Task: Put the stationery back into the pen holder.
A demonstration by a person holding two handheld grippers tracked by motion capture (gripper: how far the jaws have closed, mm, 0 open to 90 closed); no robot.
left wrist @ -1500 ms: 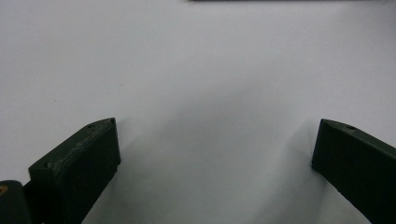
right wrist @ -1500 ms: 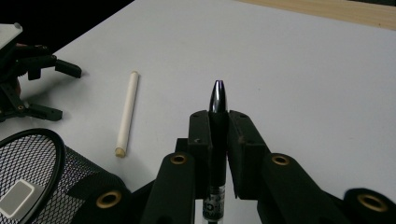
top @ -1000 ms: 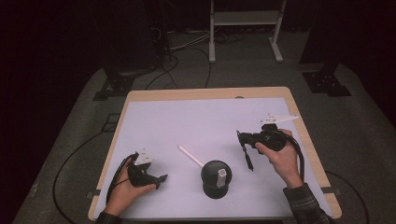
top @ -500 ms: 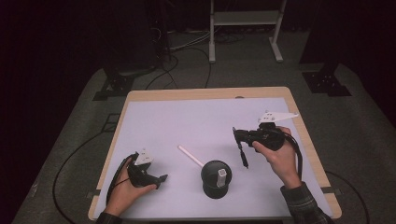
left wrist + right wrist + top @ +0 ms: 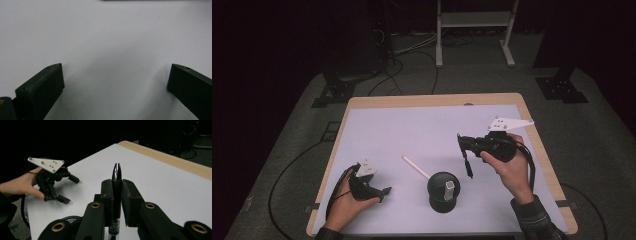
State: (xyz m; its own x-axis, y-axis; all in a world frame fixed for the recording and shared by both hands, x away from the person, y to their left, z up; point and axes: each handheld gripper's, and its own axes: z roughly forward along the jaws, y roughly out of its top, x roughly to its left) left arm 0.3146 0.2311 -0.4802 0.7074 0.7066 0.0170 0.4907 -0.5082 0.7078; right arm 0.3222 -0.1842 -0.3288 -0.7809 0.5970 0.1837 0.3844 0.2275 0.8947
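Note:
My right gripper hangs above the right half of the table, shut on a black pen whose free end slants down toward the mat. In the right gripper view the pen stands clamped between the two black jaws, metal tip up. A black round pen holder stands on the mat near the front, below and left of that pen, with a grey piece inside it. A white pen lies flat just left of the holder. My left gripper rests at the front left, open with nothing between its fingers.
A pale mat covers the wooden table, bare across its far half. Dark floor with cables and a metal stand lies beyond the far edge. The right gripper view also takes in the left gripper in its hand.
The right hand has lifted and drifted left with the pen still clamped, nearer the spot above the holder. The left hand and the white pen have kept still.

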